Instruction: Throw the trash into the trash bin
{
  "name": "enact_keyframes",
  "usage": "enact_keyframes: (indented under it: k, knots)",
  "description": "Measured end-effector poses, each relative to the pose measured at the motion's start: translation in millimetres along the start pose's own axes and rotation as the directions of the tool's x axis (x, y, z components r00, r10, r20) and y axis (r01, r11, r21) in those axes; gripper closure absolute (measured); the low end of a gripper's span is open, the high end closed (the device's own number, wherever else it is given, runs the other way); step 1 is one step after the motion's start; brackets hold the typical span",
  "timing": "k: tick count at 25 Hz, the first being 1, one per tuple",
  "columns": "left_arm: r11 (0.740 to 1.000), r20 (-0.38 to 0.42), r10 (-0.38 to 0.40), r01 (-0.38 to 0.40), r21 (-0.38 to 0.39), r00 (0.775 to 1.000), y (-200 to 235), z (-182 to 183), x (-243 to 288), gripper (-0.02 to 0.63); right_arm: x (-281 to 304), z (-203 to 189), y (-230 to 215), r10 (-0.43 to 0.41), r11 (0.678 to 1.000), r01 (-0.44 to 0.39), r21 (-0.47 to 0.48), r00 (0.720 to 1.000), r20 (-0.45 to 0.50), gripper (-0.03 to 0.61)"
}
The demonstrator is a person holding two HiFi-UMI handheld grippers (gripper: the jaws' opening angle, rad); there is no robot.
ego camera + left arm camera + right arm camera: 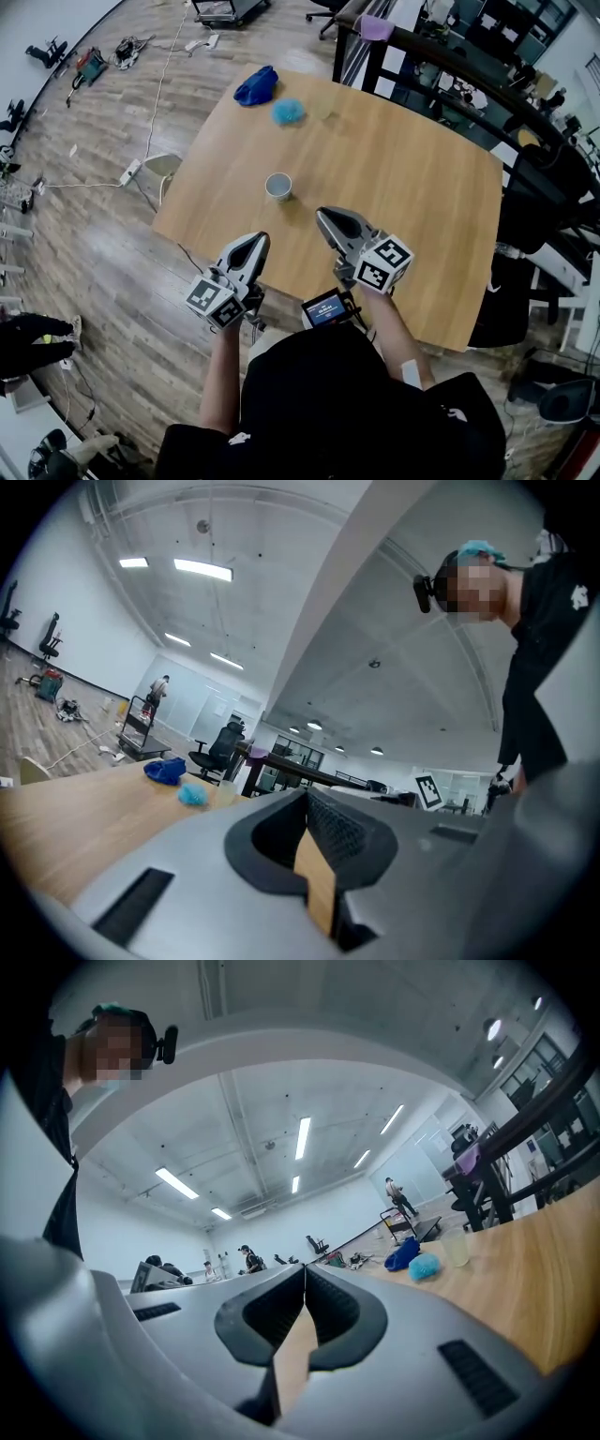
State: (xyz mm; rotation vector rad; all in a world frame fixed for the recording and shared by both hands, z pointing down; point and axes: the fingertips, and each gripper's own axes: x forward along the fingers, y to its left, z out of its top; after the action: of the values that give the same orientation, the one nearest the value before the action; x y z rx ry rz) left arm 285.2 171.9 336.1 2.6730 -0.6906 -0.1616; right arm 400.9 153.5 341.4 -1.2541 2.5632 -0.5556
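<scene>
- Left gripper: jaws pressed together, nothing between them.
- Right gripper: likewise closed, empty.
- Paper cup stands mid-table, just beyond both.
- Blue crumpled bag and light-blue ball lie at the far left.

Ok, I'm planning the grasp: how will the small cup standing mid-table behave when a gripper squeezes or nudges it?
The cup looks small and thin-walled, so probably light and easily crushed. It stands upright, alone on the smooth wooden table, so a sideways nudge would likely slide or tip it. Tipped, its round body could roll.
</scene>
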Motion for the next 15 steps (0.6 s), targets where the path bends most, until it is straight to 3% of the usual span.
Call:
enact_keyframes:
  k: [3, 7, 10, 13, 14, 15]
  knots:
    - [1.000, -0.059, -0.006, 0.007, 0.021, 0.998, 13, -9, 9, 0.607, 2, 2, -8, -0.033, 0.999, 0.033, 0.004, 0.999, 0.006, 0.580]
    - [0.988, -0.168, 0.000, 0.026, 0.153, 0.986, 28, -20, 31, 0.607, -2, 10, -20, -0.095, 0.995, 0.095, -0.005, 0.995, 0.023, 0.580]
    - [0.975, -0.268, -0.028, 0.086, 0.204, 0.963, 43, -38, 45, 0.604, -6, 19, -26, -0.141, 0.990, 0.142, -0.011, 0.988, 0.055, 0.580]
    - [0.952, -0.387, -0.019, 0.134, 0.274, 0.922, 64, -63, 62, 0.602, -6, 22, -30, -0.163, 0.986, 0.164, -0.019, 0.985, 0.059, 0.580]
    - [0.944, -0.435, -0.015, 0.156, 0.290, 0.900, 72, -73, 70, 0.544, -5, 23, -32, -0.171, 0.985, 0.173, -0.021, 0.983, 0.060, 0.580]
    - [0.938, -0.483, -0.012, 0.177, 0.298, 0.875, 78, -83, 78, 0.423, -4, 23, -34, -0.177, 0.984, 0.179, -0.020, 0.982, 0.060, 0.580]
